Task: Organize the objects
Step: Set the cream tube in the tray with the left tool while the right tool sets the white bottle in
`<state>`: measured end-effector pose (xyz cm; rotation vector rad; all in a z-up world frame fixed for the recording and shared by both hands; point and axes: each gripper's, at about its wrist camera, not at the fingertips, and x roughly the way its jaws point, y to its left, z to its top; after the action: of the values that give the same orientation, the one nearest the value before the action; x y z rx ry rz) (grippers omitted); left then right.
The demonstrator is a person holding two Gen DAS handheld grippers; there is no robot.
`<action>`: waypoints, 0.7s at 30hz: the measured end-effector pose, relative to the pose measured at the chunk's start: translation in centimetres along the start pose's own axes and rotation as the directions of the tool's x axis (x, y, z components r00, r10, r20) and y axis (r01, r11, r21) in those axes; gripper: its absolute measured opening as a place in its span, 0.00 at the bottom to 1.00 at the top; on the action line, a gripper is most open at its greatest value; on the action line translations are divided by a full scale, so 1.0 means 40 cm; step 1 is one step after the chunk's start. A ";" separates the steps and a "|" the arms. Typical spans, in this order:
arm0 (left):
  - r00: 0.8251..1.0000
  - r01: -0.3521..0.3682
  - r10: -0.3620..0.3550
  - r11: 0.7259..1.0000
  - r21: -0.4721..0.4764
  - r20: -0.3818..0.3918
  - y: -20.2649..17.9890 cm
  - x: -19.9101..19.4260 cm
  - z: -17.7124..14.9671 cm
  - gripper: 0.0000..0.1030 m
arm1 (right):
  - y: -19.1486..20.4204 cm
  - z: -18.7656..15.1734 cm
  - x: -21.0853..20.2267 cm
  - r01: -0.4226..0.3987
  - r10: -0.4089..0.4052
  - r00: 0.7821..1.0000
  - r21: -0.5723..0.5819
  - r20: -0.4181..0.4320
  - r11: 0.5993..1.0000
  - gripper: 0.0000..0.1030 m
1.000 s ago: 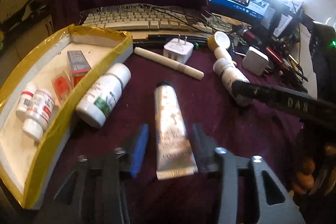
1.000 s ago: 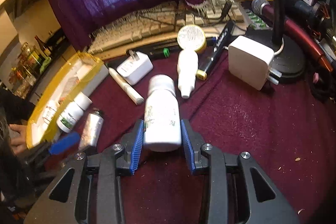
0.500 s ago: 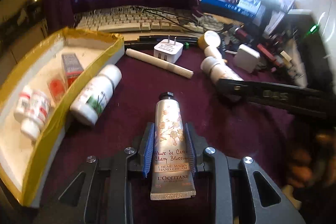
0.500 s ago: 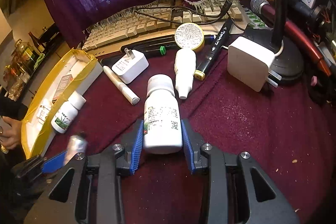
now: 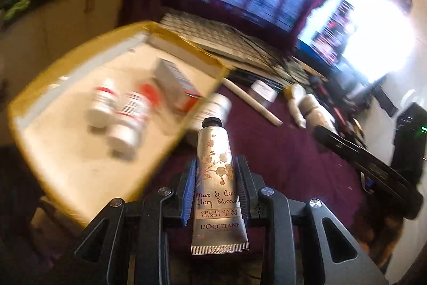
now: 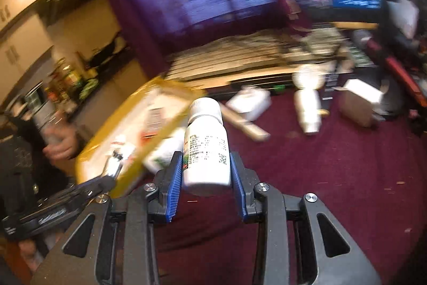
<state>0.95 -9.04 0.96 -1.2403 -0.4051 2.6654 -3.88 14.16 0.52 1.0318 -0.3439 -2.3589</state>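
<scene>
Left wrist view shows the left gripper (image 5: 214,188) clenched on a tube of hand cream (image 5: 215,178), its blue pads pressed against the tube's sides near the lower half, cap pointing forward and the crimped end hanging back toward the camera. The tube is lifted clear of the maroon cloth (image 5: 280,159) and sits just at the near right edge of the yellow-rimmed tray (image 5: 170,148), not yet over it. Inside the tray lie two small white bottles (image 5: 117,116) and a red and grey box (image 5: 176,87), all blurred. A larger white bottle (image 5: 210,108) rests on the cloth against the tray's right edge.

In the right wrist view the right gripper (image 6: 206,178) is closed on a white pill bottle (image 6: 205,143), held by its lower body with the cap forward, raised above the cloth and aimed toward the tray's right edge (image 6: 160,135). Left on the cloth near the keyboard edge are a white stick (image 6: 245,124), a charger plug (image 6: 250,100) and a small spray bottle (image 6: 308,108).

The step in hand looks like the carry: both items picked, both heading for the tray. Next, each needs to cross the rim and come down on bare tray floor, the tube toward the near end away from the small bottles, then the grip let go. With both grippers converging on the same edge, one should probably go first.
</scene>
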 end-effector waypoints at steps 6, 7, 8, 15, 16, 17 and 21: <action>0.990 -0.123 0.127 0.990 -0.062 0.059 0.110 -0.039 0.032 0.24 | 0.116 0.003 0.097 -0.091 0.084 0.993 -0.096 -0.083 0.991 0.31; 0.987 -0.142 0.147 0.987 -0.070 0.063 0.124 -0.041 0.033 0.24 | 0.129 0.005 0.111 -0.104 0.094 0.991 -0.104 -0.095 0.989 0.31; 0.984 -0.159 0.165 0.984 -0.078 0.066 0.139 -0.042 0.037 0.24 | 0.140 0.007 0.124 -0.117 0.105 0.989 -0.111 -0.107 0.987 0.31; 0.966 -0.236 0.245 0.966 -0.108 0.079 0.197 -0.038 0.052 0.24 | 0.216 0.012 0.200 -0.151 0.124 0.978 -0.159 -0.168 0.976 0.31; 0.965 -0.242 0.251 0.964 -0.106 0.078 0.200 -0.033 0.051 0.24 | 0.223 0.012 0.207 -0.151 0.122 0.978 -0.167 -0.172 0.974 0.31; 0.963 -0.251 0.259 0.962 -0.105 0.076 0.203 -0.030 0.052 0.24 | 0.231 0.011 0.216 -0.151 0.120 0.977 -0.173 -0.176 0.973 0.31; 0.961 -0.262 0.270 0.958 -0.113 0.060 0.219 -0.013 0.050 0.24 | 0.252 0.010 0.248 -0.150 0.114 0.974 -0.182 -0.193 0.972 0.31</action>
<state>-0.63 -17.84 -0.18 -1.3121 -0.4189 2.9589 -6.02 0.25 -0.86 1.0839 -0.1054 -2.1122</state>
